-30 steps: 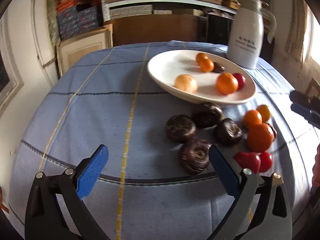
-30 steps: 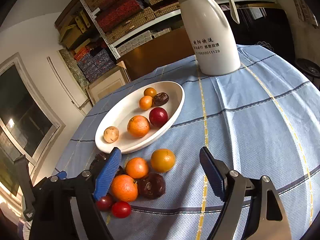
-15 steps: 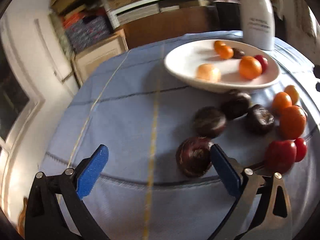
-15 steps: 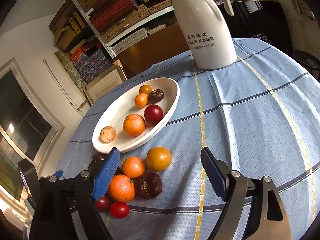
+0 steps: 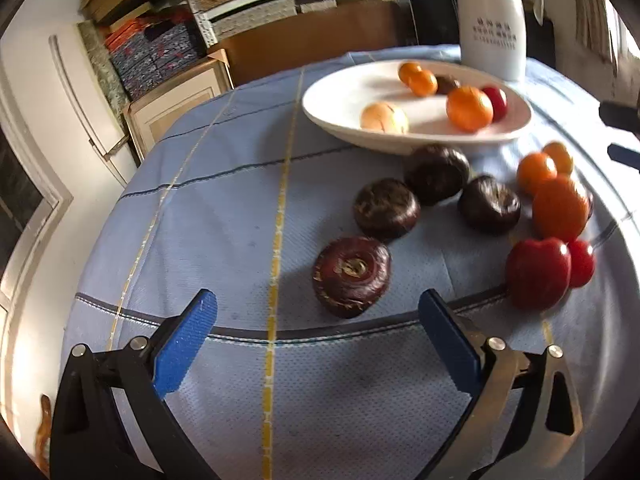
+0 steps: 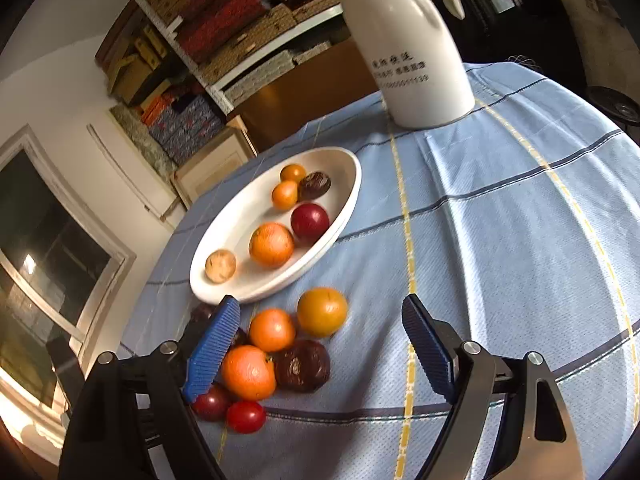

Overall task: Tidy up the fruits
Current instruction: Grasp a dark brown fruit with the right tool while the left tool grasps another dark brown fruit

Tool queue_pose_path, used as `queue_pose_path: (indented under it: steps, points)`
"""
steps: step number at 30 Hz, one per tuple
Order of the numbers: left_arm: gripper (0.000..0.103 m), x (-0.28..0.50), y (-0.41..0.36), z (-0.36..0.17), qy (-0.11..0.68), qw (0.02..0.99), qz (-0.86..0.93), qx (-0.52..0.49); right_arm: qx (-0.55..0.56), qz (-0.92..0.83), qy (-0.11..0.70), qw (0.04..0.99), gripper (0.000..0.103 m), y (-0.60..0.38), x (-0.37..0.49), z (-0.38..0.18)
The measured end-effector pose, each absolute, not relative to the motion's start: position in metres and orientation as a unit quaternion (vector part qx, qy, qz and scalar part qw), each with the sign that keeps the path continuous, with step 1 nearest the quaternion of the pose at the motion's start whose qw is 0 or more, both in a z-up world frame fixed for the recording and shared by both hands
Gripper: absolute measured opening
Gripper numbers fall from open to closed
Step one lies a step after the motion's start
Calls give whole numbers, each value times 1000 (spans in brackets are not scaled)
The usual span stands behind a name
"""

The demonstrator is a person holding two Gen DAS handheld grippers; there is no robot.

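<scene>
We should bring the left gripper (image 5: 316, 312) squarely over the nearest dark flat fruit (image 5: 351, 277) on the blue checked tablecloth (image 5: 200, 220) – both it and the right gripper (image 6: 320, 332) gape wide, holding nothing. The white oval dish (image 6: 224, 284) already holds six pieces: oranges, a red fruit, one dark and one pale. Loose fruit lies just beside its rim – oranges (image 6: 322, 312), dark fruits, small red ones (image 6: 246, 416).
</scene>
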State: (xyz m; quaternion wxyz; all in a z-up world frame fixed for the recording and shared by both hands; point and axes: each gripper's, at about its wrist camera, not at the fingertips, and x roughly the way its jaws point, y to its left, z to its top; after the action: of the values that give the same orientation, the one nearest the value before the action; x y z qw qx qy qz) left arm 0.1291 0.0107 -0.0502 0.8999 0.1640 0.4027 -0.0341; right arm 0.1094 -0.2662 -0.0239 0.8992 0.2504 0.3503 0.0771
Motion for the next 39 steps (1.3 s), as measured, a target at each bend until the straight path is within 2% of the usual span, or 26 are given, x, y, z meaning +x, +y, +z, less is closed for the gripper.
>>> queue_pose_path:
  steps: [4,11,13,17,21,22,28,31,36,39]
  points:
    - [99,135,9,-54,414,895,-39,164,229,84,363,899,84,-257,109,-27]
    - [99,150,40,-61,462,882,-77,45,238,141,371,886,83,-246,100,-30]
    - [99,149,38,-62,461,883,-68,54,238,167,376,880,76,-237,99,-32]
    - [99,148,39,-63,461,883,-68,52,226,145,389,881,70,-236,103,-36]
    - [99,147,39,-62,461,883,-68,52,224,113,418,873,46,-241,111,-50]
    - [99,147,39,-62,461,883,-68,52,216,108,423,874,44,-240,112,-52]
    - [99,147,39,-62,461,883,-68,52,63,75,403,910,43,-202,103,-45]
    - [99,147,39,-62,461,883,-68,52,22,95,406,909,43,-186,102,-46]
    - [99,147,39,-62,461,883,-68,52,60,113,425,896,43,-193,114,-52]
    - [99,148,39,-62,461,883,-68,52,87,113,423,895,37,-197,120,-52]
